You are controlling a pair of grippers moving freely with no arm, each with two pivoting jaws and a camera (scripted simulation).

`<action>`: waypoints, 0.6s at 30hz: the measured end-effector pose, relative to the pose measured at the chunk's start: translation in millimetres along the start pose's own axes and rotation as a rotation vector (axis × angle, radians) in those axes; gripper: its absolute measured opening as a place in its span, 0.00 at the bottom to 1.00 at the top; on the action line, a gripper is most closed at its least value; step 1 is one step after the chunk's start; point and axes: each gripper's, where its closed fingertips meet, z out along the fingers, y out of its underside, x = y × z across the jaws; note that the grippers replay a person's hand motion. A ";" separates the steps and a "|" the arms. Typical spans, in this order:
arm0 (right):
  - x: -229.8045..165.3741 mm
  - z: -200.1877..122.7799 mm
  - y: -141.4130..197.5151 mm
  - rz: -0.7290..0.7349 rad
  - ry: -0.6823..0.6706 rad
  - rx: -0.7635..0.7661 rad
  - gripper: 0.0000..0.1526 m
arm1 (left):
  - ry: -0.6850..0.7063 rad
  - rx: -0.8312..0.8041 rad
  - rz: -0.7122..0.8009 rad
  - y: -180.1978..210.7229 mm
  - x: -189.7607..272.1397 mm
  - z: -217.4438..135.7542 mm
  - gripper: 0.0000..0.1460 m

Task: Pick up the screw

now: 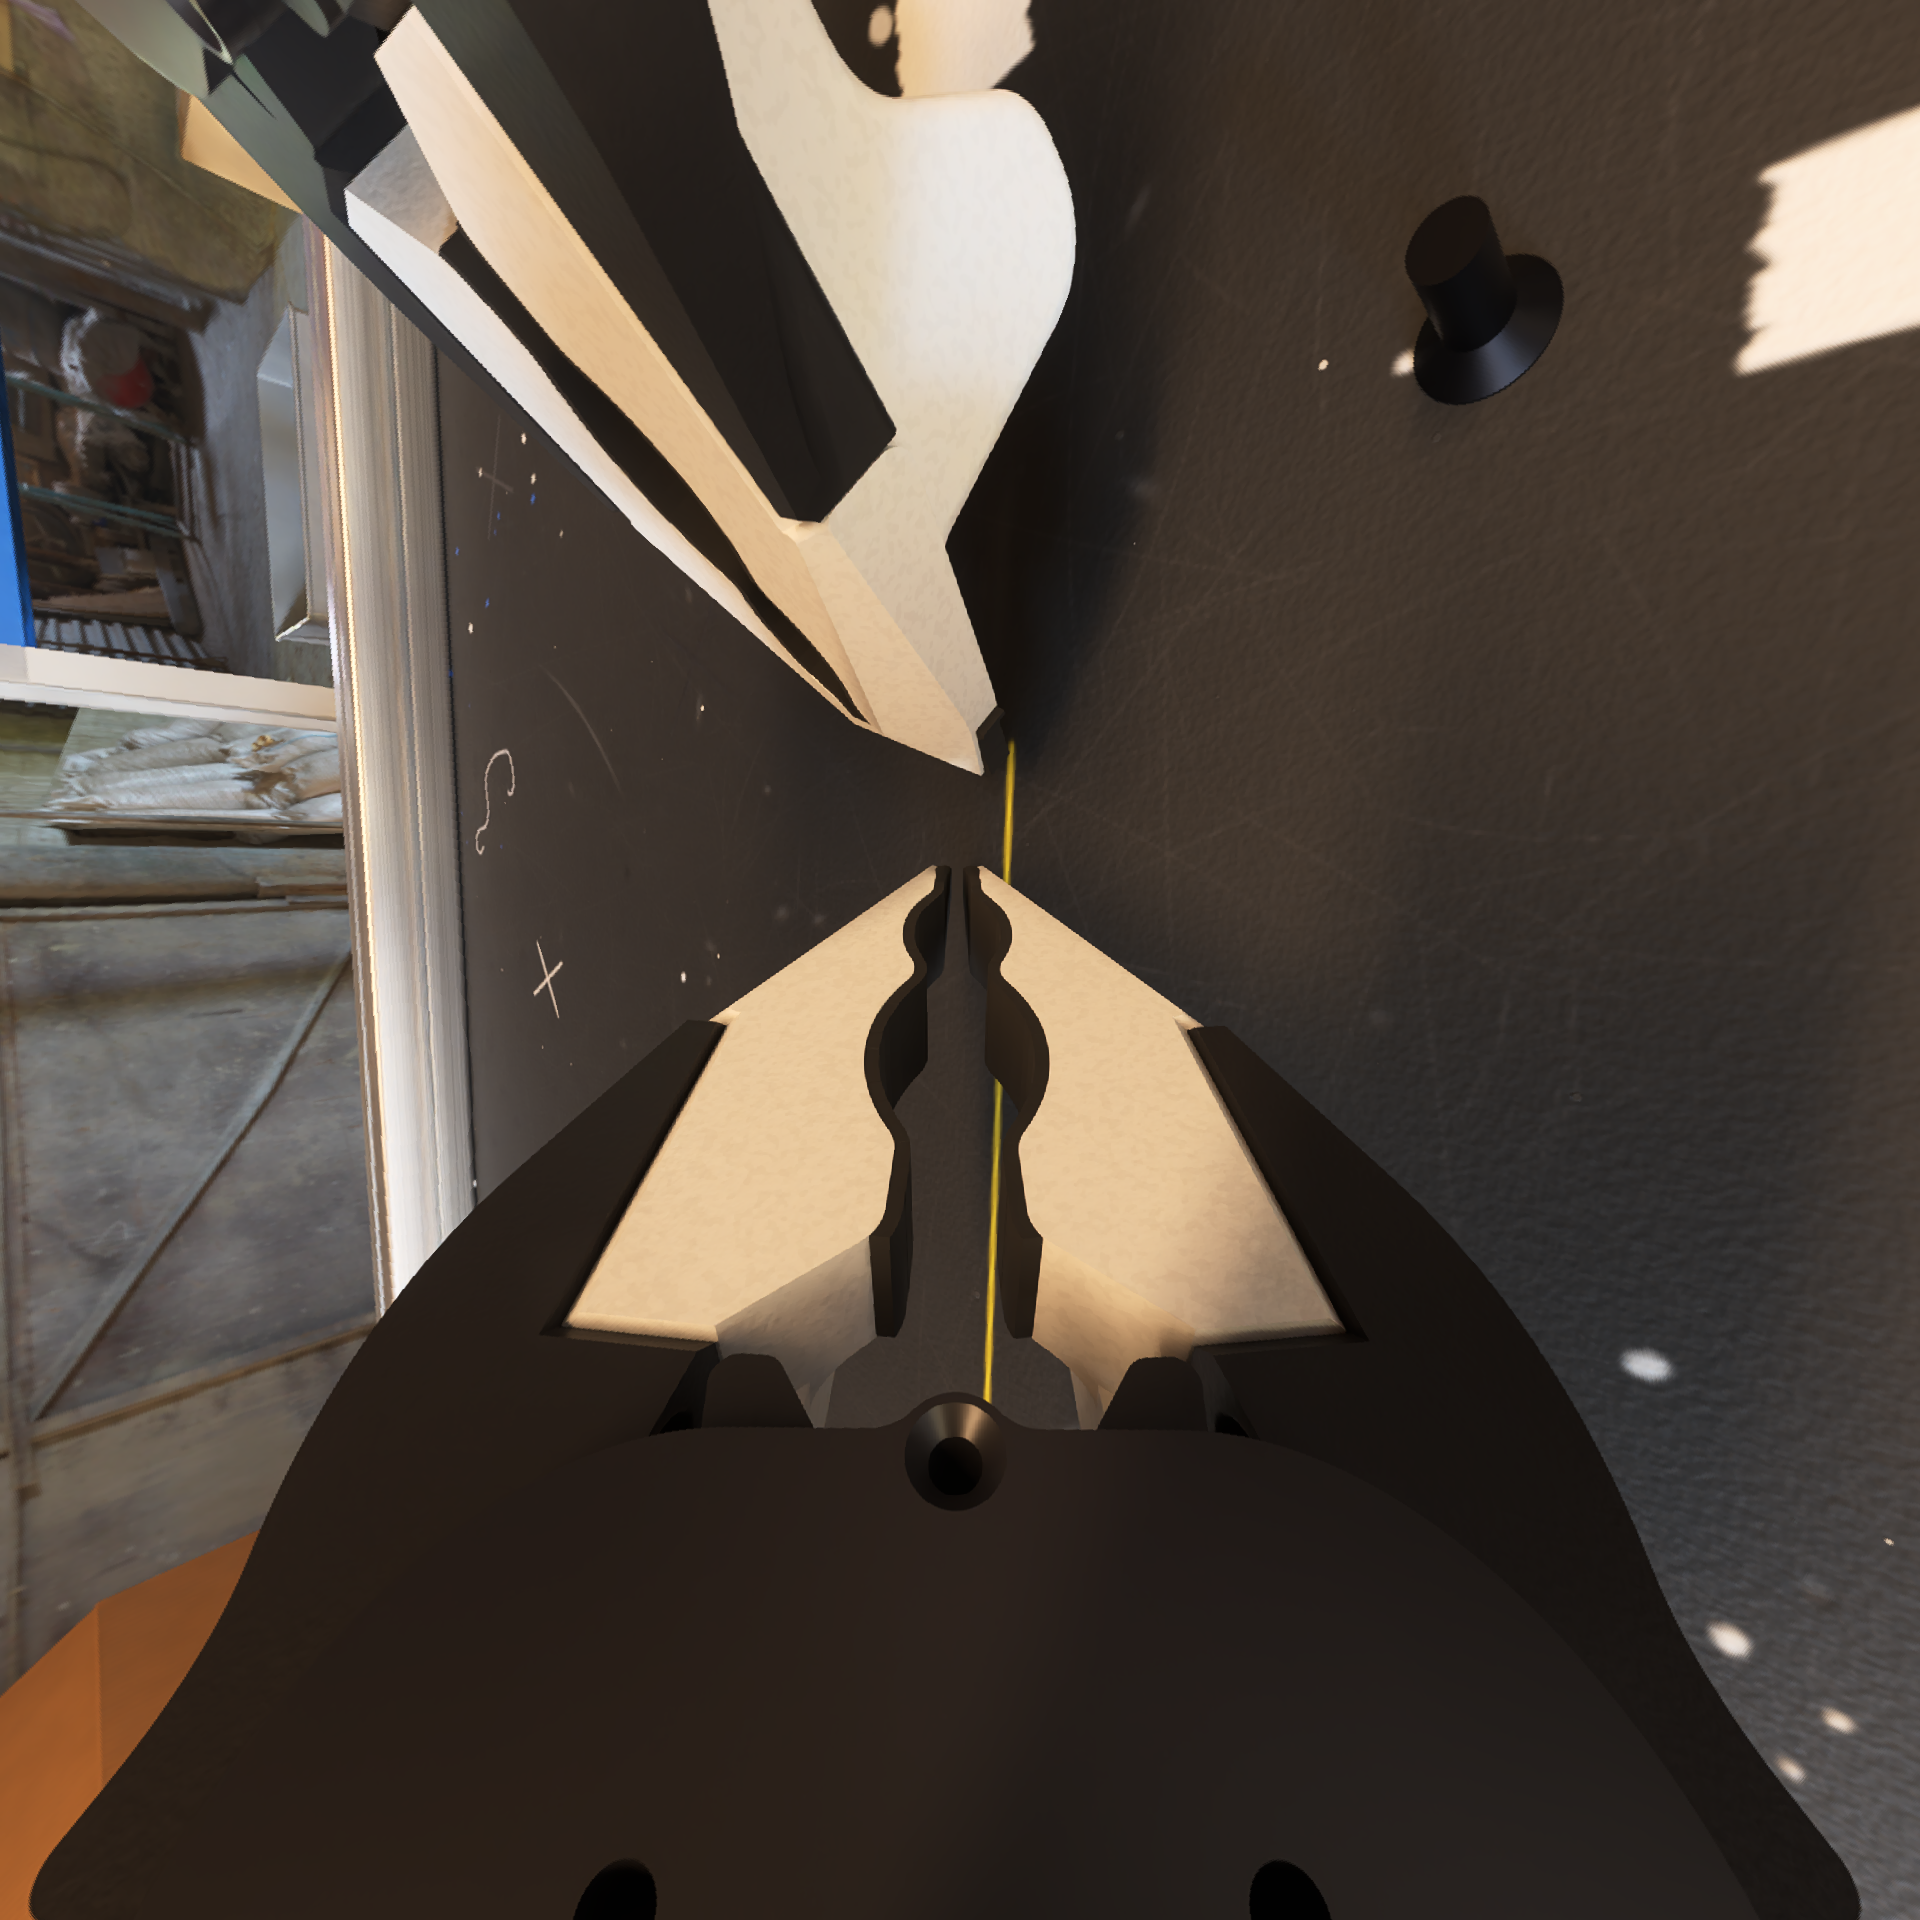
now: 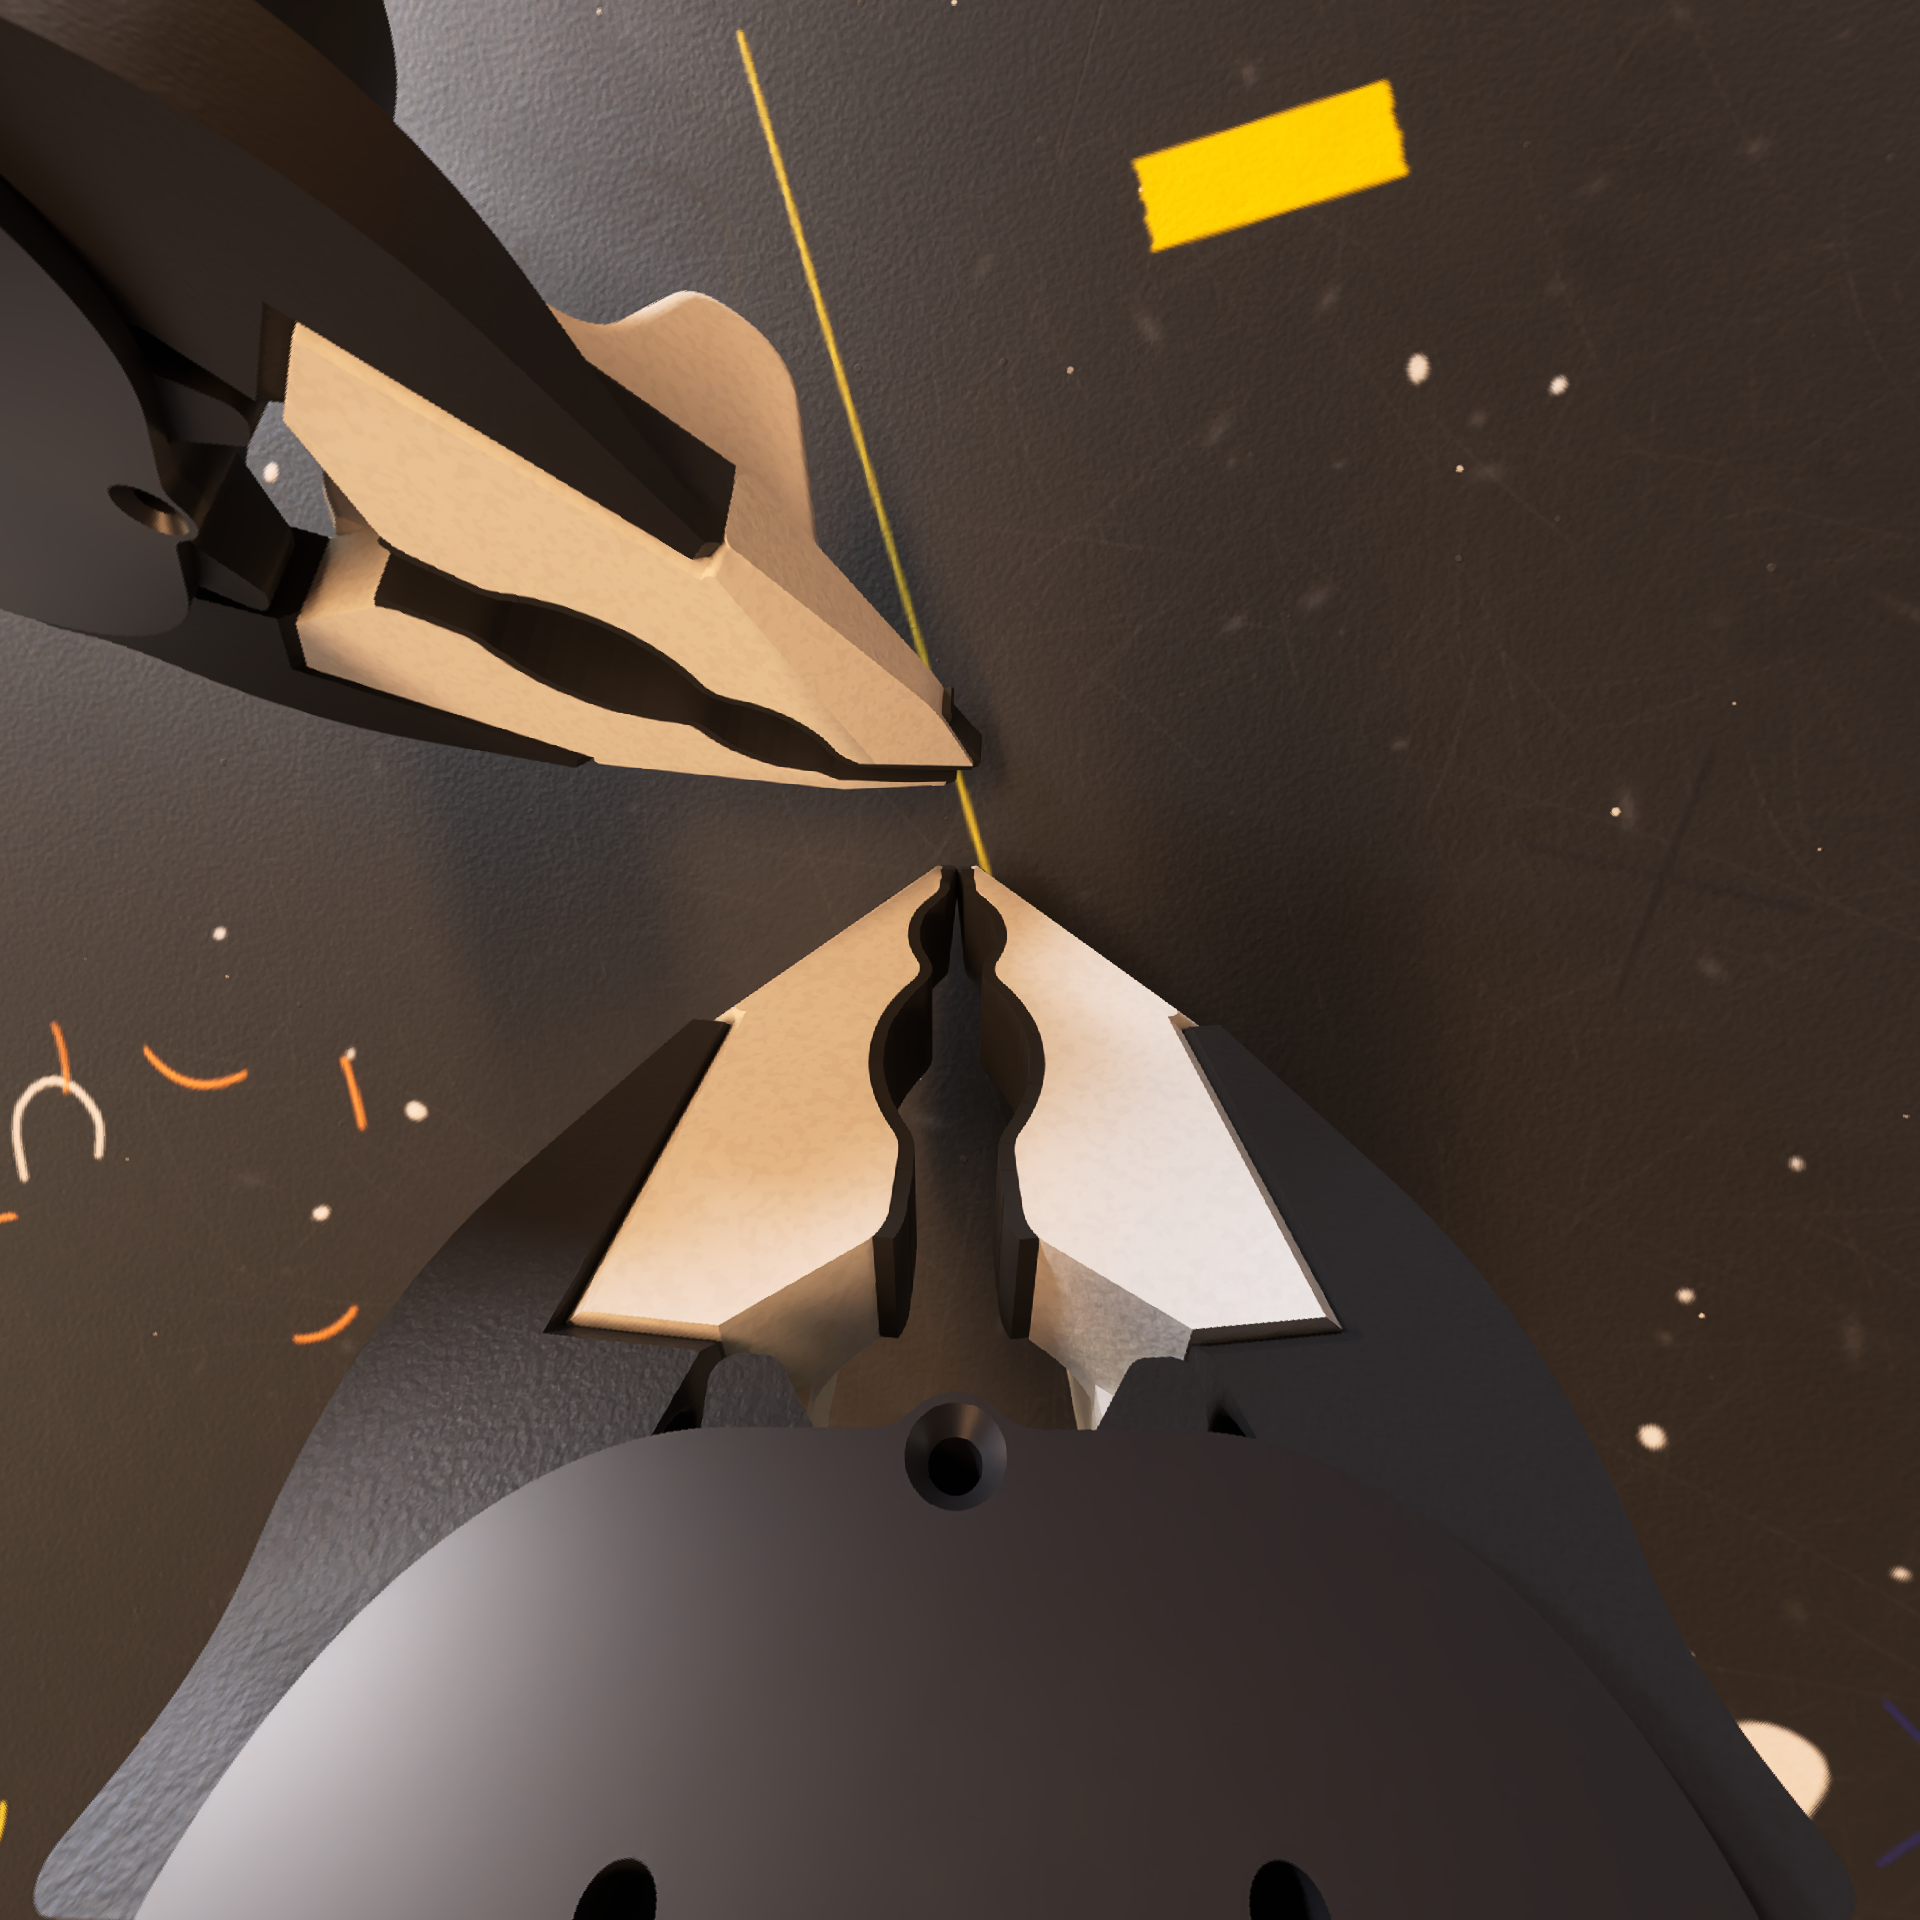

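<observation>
Hovering low over the dark bench (image 1: 1455,935), both tools meet tip to tip beside a thin yellow line (image 1: 1006,821). Your left hand-held gripper (image 1: 957,873) has its jaws drawn to a narrow slit, nothing between them; the right hand-held gripper (image 2: 959,871) is likewise nearly closed and empty. Each shows in the other's view, coming in from the upper left. The screw (image 1: 1475,301) appears only in the left wrist view: a black piece with a short shank and a flared head, far and to the right of the left tips, well apart from them. It seems to stand head-down on the bench, long axis upright, leaning slightly in this wide-angle view; confirm before closing. It is absent from the right wrist view, so you cannot tell how it lies from the right tool; judge the left as the one to send. Expect to open the jaws first, then swing right and forward. A yellow tape strip (image 2: 1270,166) lies far right in the right view. Bench marks are chalk-like scribbles and specks (image 2: 197,1075); no brand or label is readable.
</observation>
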 end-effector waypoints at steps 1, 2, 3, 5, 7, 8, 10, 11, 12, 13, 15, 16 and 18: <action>0.0 0.2 0.3 0.005 0.000 0.005 0.00 | 0.001 -0.004 0.007 -0.2 0.4 0.4 0.02; 0.0 0.3 0.4 0.010 -0.002 0.009 0.00 | 0.000 -0.008 0.012 -0.5 0.6 0.6 0.02; -0.5 0.5 0.6 0.015 -0.004 0.008 0.00 | -0.004 -0.014 0.023 -0.5 0.7 0.7 0.02; -3.6 1.6 0.4 0.013 -0.012 0.010 0.00 | -0.002 -0.013 0.041 -2.7 2.9 1.1 0.00; -4.7 2.2 0.6 0.019 -0.006 0.021 0.00 | -0.013 -0.017 0.062 -3.0 3.3 1.3 0.00; -4.7 2.3 0.5 0.017 0.000 0.020 0.00 | -0.018 -0.022 0.069 -2.8 3.3 1.2 0.00; -4.7 2.1 0.0 0.013 0.006 0.004 0.00 | -0.002 -0.020 0.049 -2.9 3.4 1.2 0.00; -4.5 1.8 -1.0 0.008 0.008 0.008 0.00 | 0.005 -0.011 0.037 -2.7 3.1 1.1 0.00; -3.9 0.2 -2.9 0.005 0.013 0.026 0.00 | 0.003 -0.005 0.019 -1.4 1.5 0.6 0.00; -3.3 -4.3 -5.5 0.014 0.017 0.051 0.00 | -0.013 0.001 -0.014 0.3 -2.1 -1.1 0.00; -2.5 -20.8 -11.2 0.007 0.030 0.089 0.00 | -0.039 0.031 -0.087 1.8 -9.8 -9.2 0.03; -2.5 -30.7 -12.8 -0.010 0.038 0.102 0.01 | -0.028 0.052 -0.122 1.3 -11.5 -14.4 0.03; -5.2 -46.3 -9.2 -0.035 0.030 0.101 0.03 | -0.030 0.080 -0.152 0.6 -14.4 -23.4 0.06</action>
